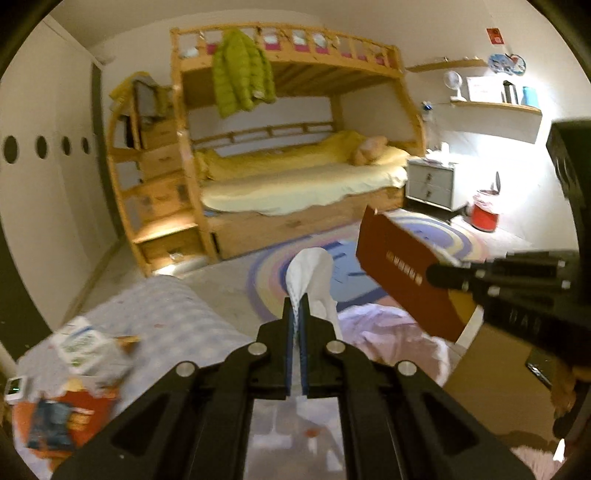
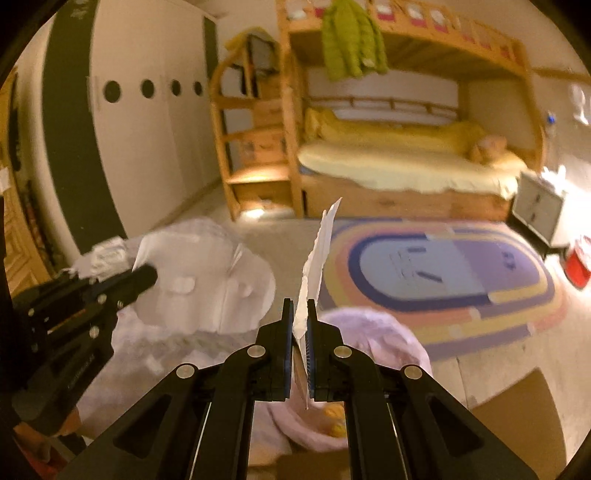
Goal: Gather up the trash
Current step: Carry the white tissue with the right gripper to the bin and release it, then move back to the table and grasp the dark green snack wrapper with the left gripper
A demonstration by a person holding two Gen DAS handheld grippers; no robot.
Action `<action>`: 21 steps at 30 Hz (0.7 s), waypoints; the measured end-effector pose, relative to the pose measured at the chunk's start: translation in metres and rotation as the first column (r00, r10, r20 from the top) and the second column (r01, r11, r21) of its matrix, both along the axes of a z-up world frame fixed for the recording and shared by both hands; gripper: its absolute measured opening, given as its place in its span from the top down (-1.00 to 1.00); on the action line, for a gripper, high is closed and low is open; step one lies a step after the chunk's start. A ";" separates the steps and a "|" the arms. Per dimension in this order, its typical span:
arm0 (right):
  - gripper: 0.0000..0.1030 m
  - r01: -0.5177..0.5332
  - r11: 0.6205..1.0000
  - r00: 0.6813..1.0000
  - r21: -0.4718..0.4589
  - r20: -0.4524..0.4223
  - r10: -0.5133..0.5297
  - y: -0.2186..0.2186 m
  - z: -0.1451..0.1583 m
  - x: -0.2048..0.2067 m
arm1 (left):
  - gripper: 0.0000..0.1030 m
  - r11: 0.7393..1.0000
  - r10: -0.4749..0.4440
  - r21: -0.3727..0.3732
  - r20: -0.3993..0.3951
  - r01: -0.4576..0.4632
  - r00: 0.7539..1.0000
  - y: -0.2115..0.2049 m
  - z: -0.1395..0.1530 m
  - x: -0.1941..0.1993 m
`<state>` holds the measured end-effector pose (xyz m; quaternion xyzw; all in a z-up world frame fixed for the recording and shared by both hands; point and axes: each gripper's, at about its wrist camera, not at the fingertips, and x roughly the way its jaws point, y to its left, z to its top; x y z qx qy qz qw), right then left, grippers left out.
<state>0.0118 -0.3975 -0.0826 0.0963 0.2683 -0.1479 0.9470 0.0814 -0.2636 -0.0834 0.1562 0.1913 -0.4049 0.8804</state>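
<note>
Left tongs (image 1: 299,306), nearest in the left wrist view: clamped on a white crumpled tissue (image 1: 312,273) that stands up from the closed tips. Seen from the right wrist camera, the same tissue spreads as a broad, thin white sheet.

Right tongs (image 2: 300,314): closed on the edge of a dark red cardboard box (image 1: 402,269); from their own camera only its thin pale edge shows between the pads. A row of pale lettering runs along the box's side, too blurred to read.

Below left, a checked cloth (image 1: 166,314) carries blurred packets (image 1: 85,347); print unreadable. A pink fabric heap (image 1: 388,332) lies under the tongs.

Farther: oval striped rug (image 2: 443,273) on the floor, red bin (image 1: 484,216) with a liner beside a grey bedside cabinet (image 1: 430,182).

Farthest: wooden bunk bed (image 1: 295,147), green jacket (image 1: 242,74) hung on its top rail. A red wall sticker (image 1: 494,36), text illegible.
</note>
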 end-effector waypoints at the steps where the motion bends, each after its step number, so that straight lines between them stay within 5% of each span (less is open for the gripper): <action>1: 0.88 0.009 1.000 1.000 0.014 -0.023 -0.009 -0.008 -0.010 0.000 | 0.98 1.000 -0.012 0.004 -0.019 0.012 1.000 -0.010 -0.005 0.001; 9: 0.87 0.051 0.994 0.994 0.093 -0.099 -0.042 -0.047 -0.053 0.003 | 0.97 0.997 -0.063 0.028 -0.136 0.068 0.989 -0.057 -0.034 0.014; 14: 0.58 0.066 0.990 0.992 0.121 -0.118 -0.052 -0.061 -0.069 0.010 | 0.34 0.999 -0.032 0.012 -0.180 0.034 0.983 -0.056 -0.036 0.025; 21: 0.56 0.064 0.990 0.994 0.123 -0.099 -0.052 -0.050 -0.061 0.006 | 0.33 0.999 0.030 -0.014 -0.180 -0.033 0.983 -0.031 -0.022 0.032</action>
